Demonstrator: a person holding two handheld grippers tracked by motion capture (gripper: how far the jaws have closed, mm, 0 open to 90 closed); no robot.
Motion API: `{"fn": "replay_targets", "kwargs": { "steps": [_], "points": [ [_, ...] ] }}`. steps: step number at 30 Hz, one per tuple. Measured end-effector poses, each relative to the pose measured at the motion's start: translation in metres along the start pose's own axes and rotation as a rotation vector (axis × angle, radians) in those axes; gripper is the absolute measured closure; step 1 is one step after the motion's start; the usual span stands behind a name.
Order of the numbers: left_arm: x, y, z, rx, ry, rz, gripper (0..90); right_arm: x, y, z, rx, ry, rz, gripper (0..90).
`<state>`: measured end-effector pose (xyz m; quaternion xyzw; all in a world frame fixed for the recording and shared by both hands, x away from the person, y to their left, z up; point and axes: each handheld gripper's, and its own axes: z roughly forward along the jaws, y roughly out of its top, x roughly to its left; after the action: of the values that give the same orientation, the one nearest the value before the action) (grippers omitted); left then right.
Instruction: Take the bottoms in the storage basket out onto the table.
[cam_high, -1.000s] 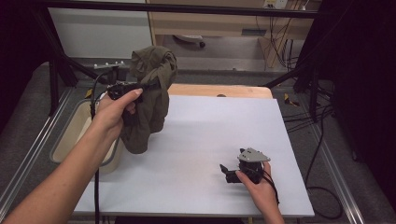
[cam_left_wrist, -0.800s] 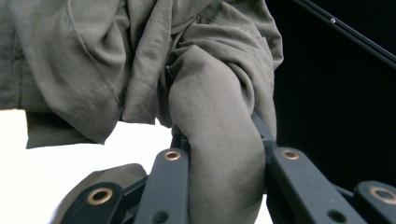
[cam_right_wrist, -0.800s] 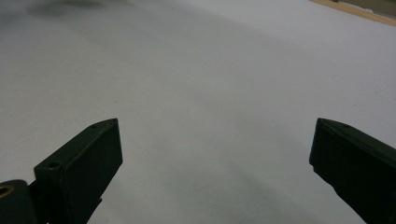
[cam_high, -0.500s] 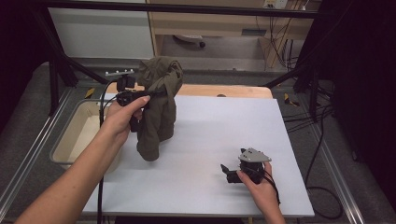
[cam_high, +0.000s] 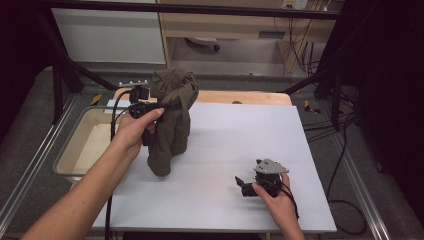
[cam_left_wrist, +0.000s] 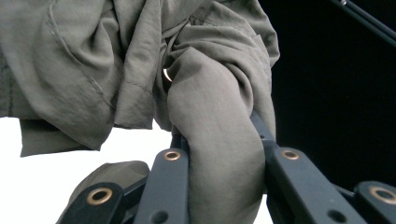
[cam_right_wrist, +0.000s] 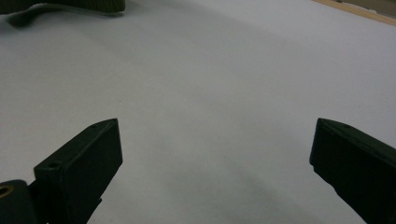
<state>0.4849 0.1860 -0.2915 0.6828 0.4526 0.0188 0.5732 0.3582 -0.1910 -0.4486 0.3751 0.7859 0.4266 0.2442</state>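
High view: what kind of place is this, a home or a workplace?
Probably a workplace, most likely a lab bench set up for recording. A white table stands inside a dark metal frame, cables trail beside it, and a hand-held gripper rests on the table.

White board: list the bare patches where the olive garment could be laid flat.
The white board is bare between the olive garment and its right edge, and along the near edge left of the right claw. It is crowded at the far-left corner, where the left claw holds the garment beside the tray.
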Motion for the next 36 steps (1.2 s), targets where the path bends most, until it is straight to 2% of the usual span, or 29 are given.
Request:
{"fn": "replay_targets", "kwargs": {
  "steps": [8, 18, 28, 36],
  "points": [
    [-0.005, -0.004, 0.011, 0.021, -0.011, 0.008, 74.1, -0.001, 0.000, -0.001, 0.001, 0.002, 0.003, 3.2],
    [-0.006, -0.005, 0.015, 0.022, -0.009, 0.008, 74.1, -0.001, 0.000, -0.001, 0.001, 0.004, 0.001, 3.2],
    [-0.001, -0.008, 0.026, 0.024, 0.005, -0.015, 74.0, 0.000, -0.001, 0.000, 0.005, 0.008, 0.002, 3.2],
    [0.001, -0.011, 0.044, 0.044, 0.037, -0.007, 74.0, 0.001, 0.000, -0.002, -0.003, 0.010, 0.006, 3.2]
  ]
}}
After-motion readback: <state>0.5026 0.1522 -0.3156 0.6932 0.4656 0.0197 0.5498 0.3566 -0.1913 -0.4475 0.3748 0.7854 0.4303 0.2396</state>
